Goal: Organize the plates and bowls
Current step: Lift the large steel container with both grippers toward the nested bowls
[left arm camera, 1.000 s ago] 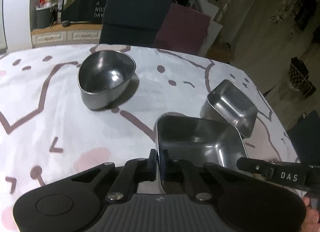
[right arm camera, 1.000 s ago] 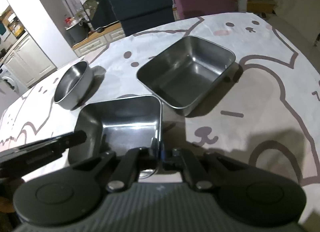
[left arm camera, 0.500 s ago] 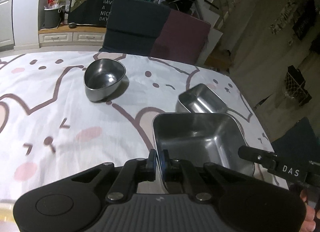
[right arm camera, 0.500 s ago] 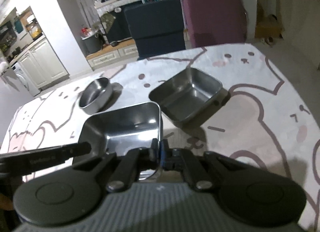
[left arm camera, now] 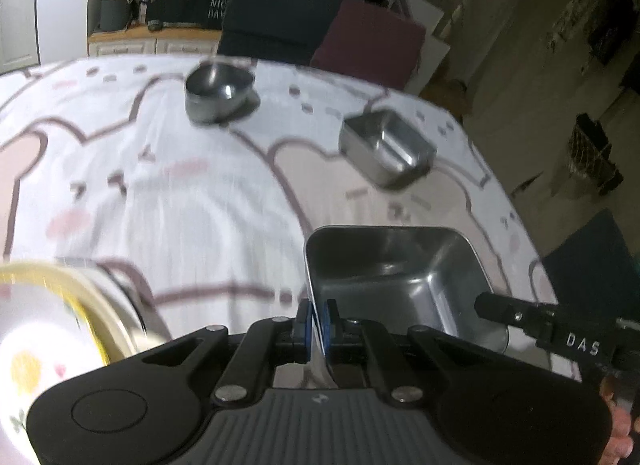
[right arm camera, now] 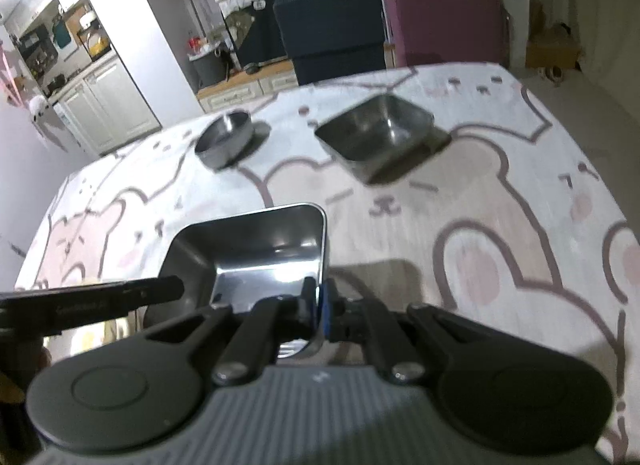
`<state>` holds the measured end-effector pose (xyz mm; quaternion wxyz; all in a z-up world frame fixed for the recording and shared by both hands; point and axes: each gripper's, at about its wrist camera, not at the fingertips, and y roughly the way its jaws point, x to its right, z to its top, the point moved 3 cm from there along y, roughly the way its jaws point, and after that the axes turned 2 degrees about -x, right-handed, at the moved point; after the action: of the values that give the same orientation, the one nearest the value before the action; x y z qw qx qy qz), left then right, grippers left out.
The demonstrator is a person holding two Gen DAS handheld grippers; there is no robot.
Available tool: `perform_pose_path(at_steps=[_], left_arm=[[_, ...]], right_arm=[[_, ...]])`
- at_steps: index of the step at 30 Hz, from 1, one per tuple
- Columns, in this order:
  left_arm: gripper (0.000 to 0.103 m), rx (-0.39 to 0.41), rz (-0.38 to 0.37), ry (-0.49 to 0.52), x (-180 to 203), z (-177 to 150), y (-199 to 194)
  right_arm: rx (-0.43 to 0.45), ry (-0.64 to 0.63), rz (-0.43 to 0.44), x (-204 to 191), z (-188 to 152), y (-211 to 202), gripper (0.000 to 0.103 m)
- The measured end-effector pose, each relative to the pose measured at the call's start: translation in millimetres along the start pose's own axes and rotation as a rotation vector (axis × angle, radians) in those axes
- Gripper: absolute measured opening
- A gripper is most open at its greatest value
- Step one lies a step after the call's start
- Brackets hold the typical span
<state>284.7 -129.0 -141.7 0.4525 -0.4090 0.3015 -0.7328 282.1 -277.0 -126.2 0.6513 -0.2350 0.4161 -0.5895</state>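
Steel: two square trays (left arm camera: 394, 277) (left arm camera: 386, 149), one bowl (left arm camera: 218, 93).

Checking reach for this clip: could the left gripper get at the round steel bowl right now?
Probably not: the left gripper is shut on the square tray's rim. The path to the round bowl looks clear.

Both wrist views are looking forward and down from close behind the square steel tray (left arm camera: 394, 265) (right arm camera: 256, 249), left from its left rim, right from its right. Both are sharing, somewhat blurred, the round bowl (left arm camera: 218, 93) (right arm camera: 226, 137) and smaller tray (left arm camera: 386, 149) (right arm camera: 376, 131) beyond it.
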Motion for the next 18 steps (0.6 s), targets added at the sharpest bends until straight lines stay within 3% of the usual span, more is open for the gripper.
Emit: perform_pose_path(at_steps=[7,18], left_arm=[[0.005,-0.050,0.022,-0.029,-4.5,-17.8,17.5],[0.006,-0.086,0.048,0.000,-3.2,-26.7,30.5]], right_arm=[[-0.094,-0.001,-0.019,8.3,-26.1,13.9,0.004],[-0.152,-0.014,-0.038,9.3,-26.5,33.2,0.004]])
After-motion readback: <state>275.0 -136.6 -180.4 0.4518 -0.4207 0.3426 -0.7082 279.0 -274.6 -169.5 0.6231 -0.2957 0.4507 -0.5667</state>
